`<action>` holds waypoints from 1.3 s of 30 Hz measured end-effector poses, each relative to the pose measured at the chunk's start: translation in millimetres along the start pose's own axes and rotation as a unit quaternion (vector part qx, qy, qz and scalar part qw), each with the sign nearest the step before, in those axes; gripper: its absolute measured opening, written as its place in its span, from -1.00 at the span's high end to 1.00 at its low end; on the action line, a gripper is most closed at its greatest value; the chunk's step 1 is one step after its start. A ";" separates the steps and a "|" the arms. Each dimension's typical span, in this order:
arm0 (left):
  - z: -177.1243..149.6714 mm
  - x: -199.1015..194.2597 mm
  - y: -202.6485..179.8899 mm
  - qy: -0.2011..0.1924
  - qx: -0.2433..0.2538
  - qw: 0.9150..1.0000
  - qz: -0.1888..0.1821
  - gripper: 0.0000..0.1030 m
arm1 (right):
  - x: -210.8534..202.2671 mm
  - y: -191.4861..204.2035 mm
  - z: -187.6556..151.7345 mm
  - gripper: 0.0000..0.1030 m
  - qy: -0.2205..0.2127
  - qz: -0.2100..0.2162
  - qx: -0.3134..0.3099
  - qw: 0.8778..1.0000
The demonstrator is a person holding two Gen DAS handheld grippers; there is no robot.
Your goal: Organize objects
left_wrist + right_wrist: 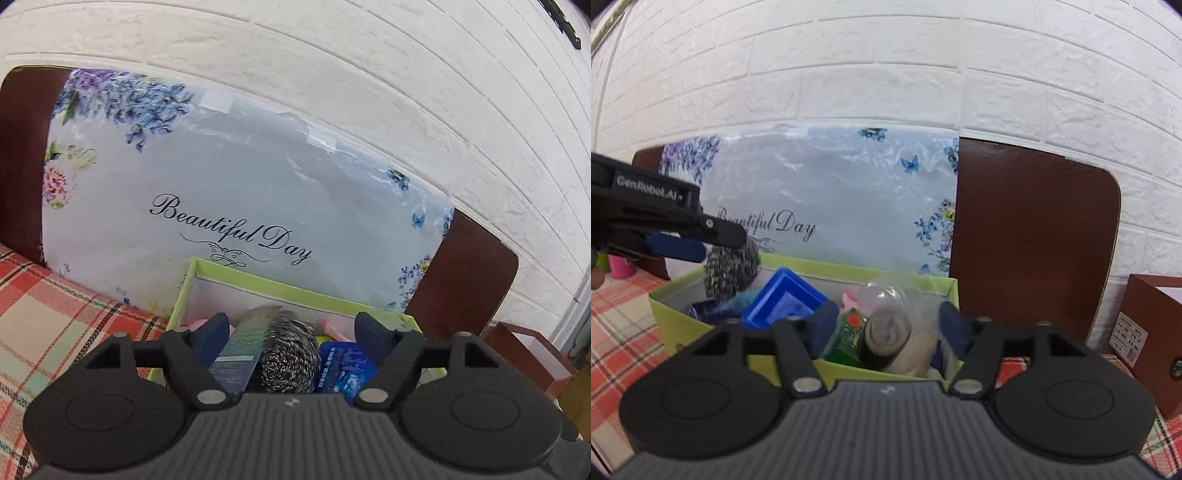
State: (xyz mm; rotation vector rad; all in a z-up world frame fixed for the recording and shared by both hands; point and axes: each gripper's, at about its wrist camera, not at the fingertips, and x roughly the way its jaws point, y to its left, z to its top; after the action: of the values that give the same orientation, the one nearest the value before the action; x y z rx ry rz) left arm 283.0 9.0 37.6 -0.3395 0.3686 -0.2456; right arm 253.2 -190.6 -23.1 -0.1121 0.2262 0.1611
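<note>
A light green box (683, 325) stands on the plaid tablecloth and holds several items: a steel wool scrubber (731, 267), a blue square lid (783, 302), a green packet (846, 338), a small can (886, 332) and clear plastic. My left gripper (291, 328) is open above the box, its fingers on either side of the scrubber (288, 350) and a teal tube (240, 350), not touching them. It also shows in the right wrist view (713, 243), just beside the scrubber. My right gripper (886, 323) is open and empty over the box's near right part.
A plastic-wrapped floral sheet reading "Beautiful Day" (229, 192) leans on a dark brown board (1034, 240) against the white brick wall. A brown box (1148, 332) stands at the right. A pink cup (622, 266) stands at the far left.
</note>
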 end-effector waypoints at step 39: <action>-102.8 -164.6 -54.0 0.073 0.131 0.975 0.161 -0.74 | -185.1 8.9 -16.4 -1.00 0.101 -0.016 0.060 0.993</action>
State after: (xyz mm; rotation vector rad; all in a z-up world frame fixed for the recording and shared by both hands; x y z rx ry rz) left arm 84.7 -20.6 18.0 0.0018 0.5229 0.0008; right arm 70.2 -211.1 3.1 -0.0114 0.4347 0.1035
